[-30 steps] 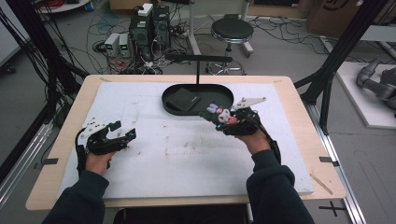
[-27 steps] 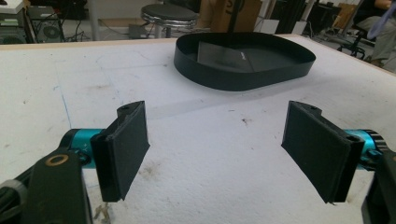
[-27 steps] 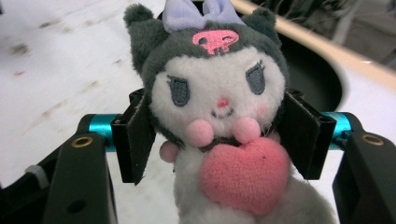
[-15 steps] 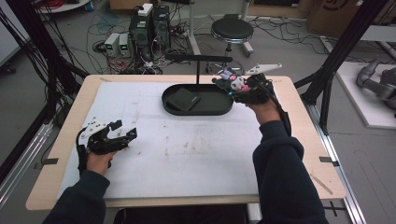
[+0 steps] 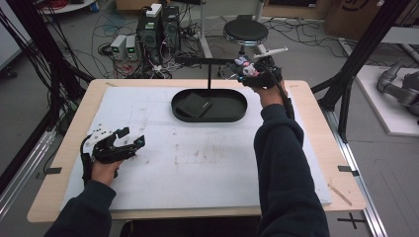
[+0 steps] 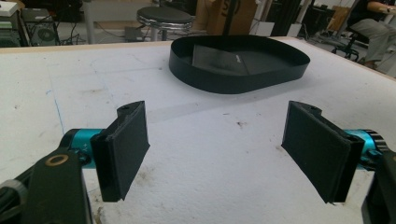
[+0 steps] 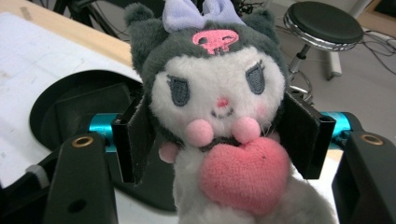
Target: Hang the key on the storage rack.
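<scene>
Right gripper (image 5: 245,71) is up by the far edge of the wooden table (image 5: 316,118), jaws clamped on a small grey-and-white plush toy w/ pink heart (image 7: 219,121), just beyond the black oval tray (image 5: 232,112). Left gripper (image 5: 129,141) rests low on the white mat (image 5: 197,163), jaws wide apart, nothing between them.

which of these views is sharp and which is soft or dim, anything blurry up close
High view: dim and soft, the right gripper too small to read clearly. Left gripper view: bright, even light; the open left gripper looks fairly crisp, and the black oval tray behind it is only mildly soft. Right gripper view: the grey and white plush toy with a pink heart is reasonably sharp, the round black stool behind it blurred.
</scene>
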Demonstrator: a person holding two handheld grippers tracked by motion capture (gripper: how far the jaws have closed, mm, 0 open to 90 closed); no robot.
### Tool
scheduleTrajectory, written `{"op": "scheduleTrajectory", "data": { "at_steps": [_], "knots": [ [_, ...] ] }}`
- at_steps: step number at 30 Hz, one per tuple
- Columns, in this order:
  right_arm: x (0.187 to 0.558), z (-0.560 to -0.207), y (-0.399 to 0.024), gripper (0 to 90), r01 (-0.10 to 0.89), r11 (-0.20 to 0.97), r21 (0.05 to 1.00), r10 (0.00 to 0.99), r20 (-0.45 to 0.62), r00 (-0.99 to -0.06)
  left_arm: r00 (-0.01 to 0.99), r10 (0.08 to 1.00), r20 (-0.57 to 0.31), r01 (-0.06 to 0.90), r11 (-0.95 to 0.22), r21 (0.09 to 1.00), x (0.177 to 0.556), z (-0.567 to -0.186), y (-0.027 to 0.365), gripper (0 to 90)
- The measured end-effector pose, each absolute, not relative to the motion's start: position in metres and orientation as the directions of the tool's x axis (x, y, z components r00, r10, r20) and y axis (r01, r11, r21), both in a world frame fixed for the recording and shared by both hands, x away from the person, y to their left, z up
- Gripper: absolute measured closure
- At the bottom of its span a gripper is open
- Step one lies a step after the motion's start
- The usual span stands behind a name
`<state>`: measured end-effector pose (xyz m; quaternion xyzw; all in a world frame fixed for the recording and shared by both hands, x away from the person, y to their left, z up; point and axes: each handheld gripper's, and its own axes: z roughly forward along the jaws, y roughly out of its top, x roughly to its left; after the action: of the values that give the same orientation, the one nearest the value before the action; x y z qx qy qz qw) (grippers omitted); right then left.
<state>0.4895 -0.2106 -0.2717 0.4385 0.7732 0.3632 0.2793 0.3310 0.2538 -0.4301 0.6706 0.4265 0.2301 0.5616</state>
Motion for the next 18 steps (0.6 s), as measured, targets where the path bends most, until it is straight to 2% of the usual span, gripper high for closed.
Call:
{"op": "scheduleTrajectory", "data": {
  "at_steps": [7, 11, 14, 18],
  "knots": [
    [0.503, -0.268, -0.200, 33.7, 0.474, 0.370, 0.799, 0.904, -0.193, -0.380, 0.527, 0.831, -0.176, 0.315, 0.001, 0.949, 0.332, -0.431, 0.255, 22.3],
    [0.505, -0.272, -0.204, 33.7, 0.529, 0.366, 0.765, 0.925, -0.240, -0.294, 0.524, 0.833, -0.177, 0.316, 0.002, 0.949, 0.331, -0.431, 0.257, 22.3],
    [0.504, -0.282, -0.212, 33.8, 0.576, 0.349, 0.740, 0.935, -0.237, -0.263, 0.521, 0.835, -0.177, 0.319, 0.002, 0.948, 0.331, -0.431, 0.257, 22.3],
    [0.503, -0.302, -0.220, 35.1, 0.618, 0.336, 0.711, 0.939, -0.206, -0.274, 0.521, 0.835, -0.176, 0.321, -0.001, 0.947, 0.331, -0.431, 0.256, 22.3]
  ]
}}
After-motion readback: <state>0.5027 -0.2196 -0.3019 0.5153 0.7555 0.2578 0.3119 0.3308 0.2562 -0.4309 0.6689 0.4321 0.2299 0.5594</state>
